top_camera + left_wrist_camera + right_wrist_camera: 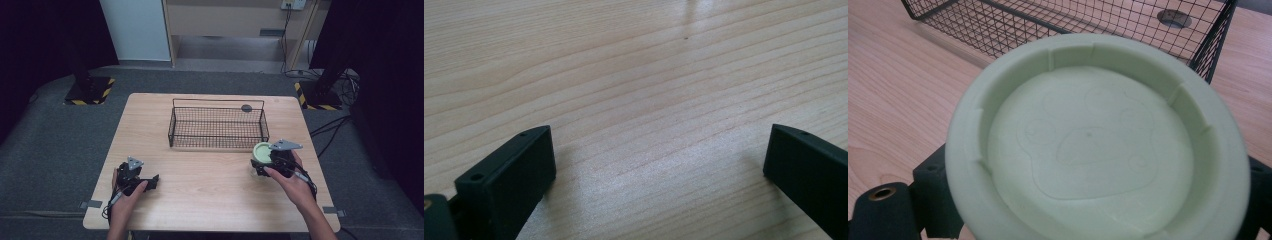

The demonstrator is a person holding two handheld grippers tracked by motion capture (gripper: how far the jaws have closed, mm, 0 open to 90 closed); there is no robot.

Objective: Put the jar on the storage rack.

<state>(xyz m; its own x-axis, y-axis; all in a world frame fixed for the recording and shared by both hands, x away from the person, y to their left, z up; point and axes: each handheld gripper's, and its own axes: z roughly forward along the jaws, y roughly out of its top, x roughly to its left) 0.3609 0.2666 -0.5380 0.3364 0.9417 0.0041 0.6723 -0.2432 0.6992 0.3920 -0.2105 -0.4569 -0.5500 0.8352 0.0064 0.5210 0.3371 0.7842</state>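
Pale green round lid (1093, 145), raised rim, clamped in right hand-held gripper (270, 162), left hand-held gripper (659, 165) spread

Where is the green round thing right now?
In the high view, the green round thing sits at the table's right side, between the right gripper's fingers, just in front of the wire basket's right corner.

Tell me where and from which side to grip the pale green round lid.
Grip the pale green round plastic lid across its raised outer rim, as the right gripper does now: jaws on opposite sides, coming from the person's side. The rim is thick and round, and the black wire basket stands behind it.
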